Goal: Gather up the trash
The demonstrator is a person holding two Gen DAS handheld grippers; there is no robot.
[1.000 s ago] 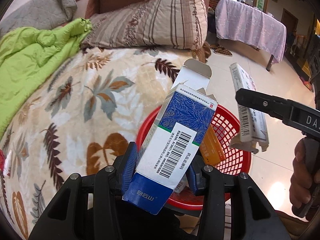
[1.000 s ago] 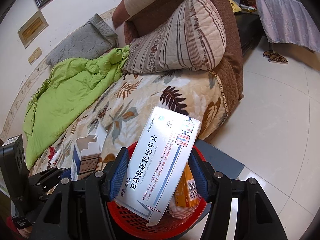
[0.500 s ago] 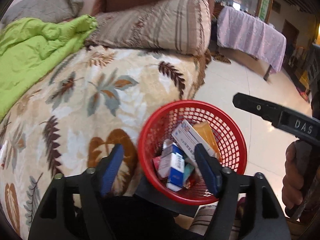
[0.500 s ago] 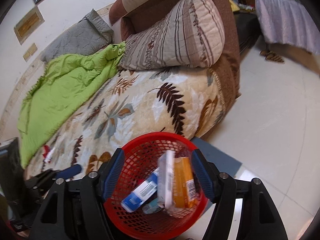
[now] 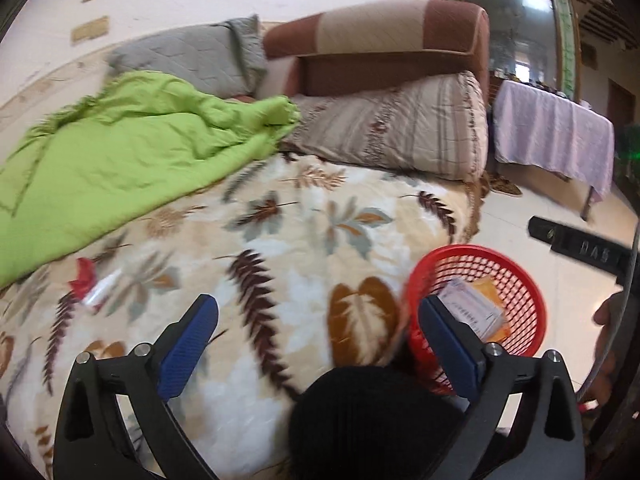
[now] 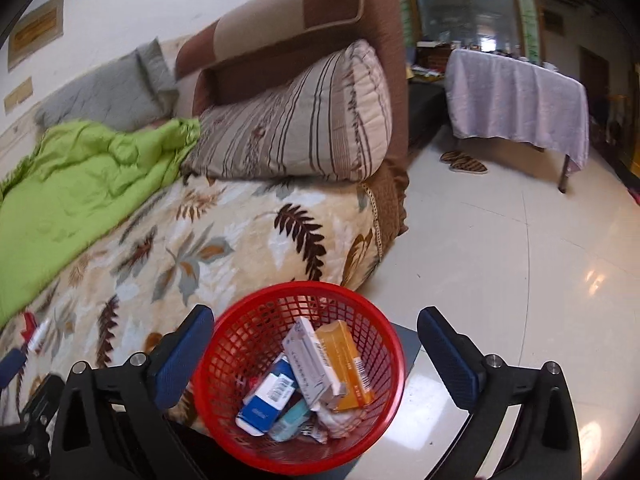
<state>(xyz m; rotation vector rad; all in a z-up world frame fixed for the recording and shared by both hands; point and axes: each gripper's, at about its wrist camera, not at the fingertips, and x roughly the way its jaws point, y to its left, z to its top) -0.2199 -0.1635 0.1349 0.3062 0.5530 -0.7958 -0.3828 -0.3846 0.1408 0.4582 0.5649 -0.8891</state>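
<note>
A red mesh basket (image 6: 304,288) stands beside the bed's edge and holds a blue-and-white box (image 6: 272,392), a long white box (image 6: 308,356) and an orange box (image 6: 344,360). My right gripper (image 6: 316,356) hovers above it, jaws opening wide, gripping nothing. My left gripper (image 5: 318,336) is over the leaf-patterned blanket (image 5: 280,240), jaws also opening, empty, with the basket (image 5: 480,256) at its right finger. A red wrapper (image 5: 84,278) and a small white tube (image 5: 102,288) lie on the blanket to the left. The right gripper (image 5: 576,246) shows at the right edge.
A green quilt (image 5: 120,152), a striped pillow (image 5: 400,132) and a grey pillow (image 5: 188,56) lie toward the brown headboard (image 5: 380,40). On the tiled floor (image 6: 500,240) stand a lilac-draped table (image 6: 516,100) and slippers (image 6: 464,162). A dark knee (image 5: 372,412) is below the left gripper.
Both grippers let go of their boxes, which now lie in the basket, and their jaws spread wide. The left gripper swung left over the bed; the right pulled back and tilted up.
</note>
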